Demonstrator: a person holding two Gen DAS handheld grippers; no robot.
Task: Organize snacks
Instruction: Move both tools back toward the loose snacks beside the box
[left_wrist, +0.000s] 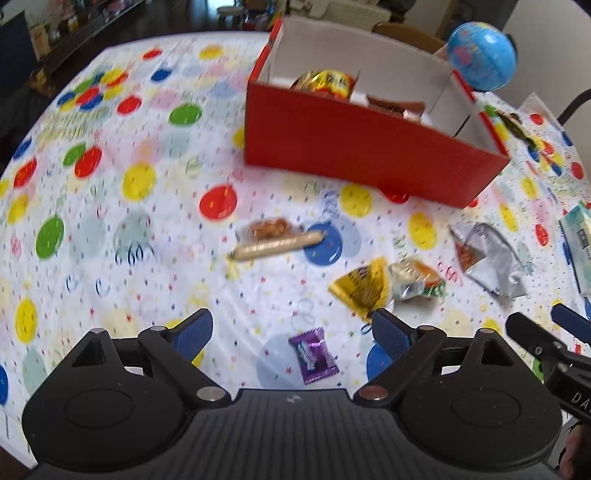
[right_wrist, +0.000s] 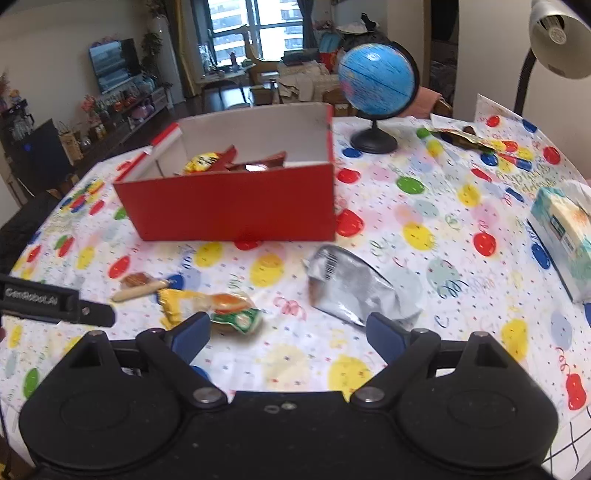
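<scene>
- Left wrist view: six loose snacks lie on the desk (left_wrist: 155, 258) before one red box (left_wrist: 354, 155), among them a purple candy (left_wrist: 313, 355) just ahead of the left gripper (left_wrist: 291, 328), whose jaws are wide and empty.
- Right gripper (right_wrist: 288, 332) is wide, empty, near a silver bag (right_wrist: 354, 291).
- Bare cloth separates snacks from the box.
- "GenRobot.AI" is printed on the left gripper's side.

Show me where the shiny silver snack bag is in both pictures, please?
Left wrist view: the silver bag lies on the tablecloth at the right, below the red box's right corner.
Right wrist view: the silver bag lies near the middle, just below the red box's right end.
Shared landmark: the red box; the bag lies on its near side in both.
</scene>
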